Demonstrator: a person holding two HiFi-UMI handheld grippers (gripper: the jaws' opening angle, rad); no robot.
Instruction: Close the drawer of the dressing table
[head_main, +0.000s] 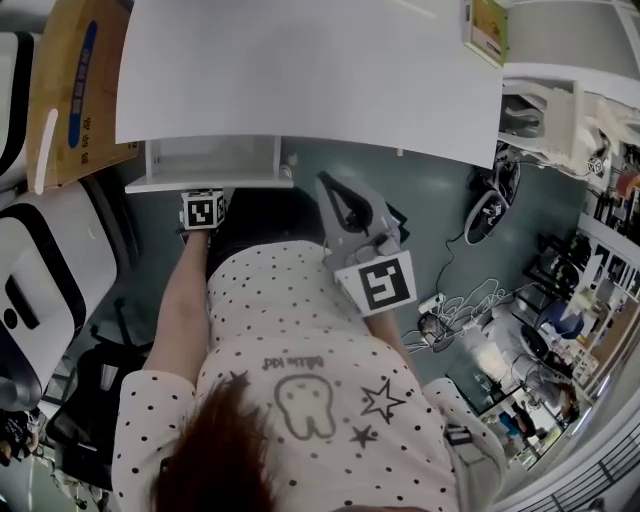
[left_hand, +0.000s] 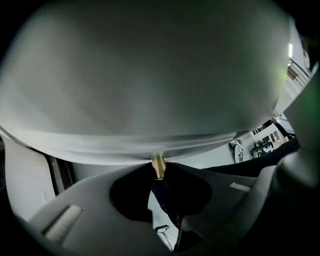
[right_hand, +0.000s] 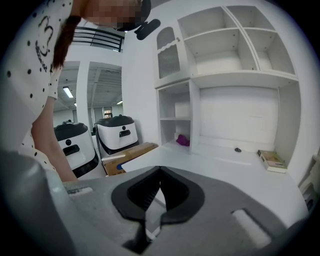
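So the drawer (head_main: 206, 184) sits up around 11 o'clock in the head view, pulled out from under the white tabletop (head_main: 300, 70) toward 6 o'clock, right at the person. Its long axis runs 9 to 3, parallel with the table edge. The little brass knob (left_hand: 158, 163) sticks out of the white drawer front, and the left gripper (left_hand: 159, 173) has its jaws clamped on that knob. You can see the tips pinching it in the left gripper view. Room-wise there's a greenish-grey floor (head_main: 440, 200) and a cardboard box (head_main: 80, 90) leaning at 10 o'clock. A book (head_main: 488, 30) lies on the tabletop at 1 o'clock, and a tangle of cables (head_main: 460, 310) lies on the floor at 4 o'clock. Two white-and-black machines (right_hand: 117, 132) are parked beyond the table in the right gripper view, with a white shelf unit (right_hand: 235, 55) standing on the table's far side. The left forearm (head_main: 185, 300) reaches straight toward 12 o'clock, gripper tipped steeply down at the drawer front. The right gripper (right_hand: 160, 170) has its tips together on nothing. It hangs near the table edge, off to 3 o'clock of the drawer and not touching it, pointing gently downward across the tabletop.
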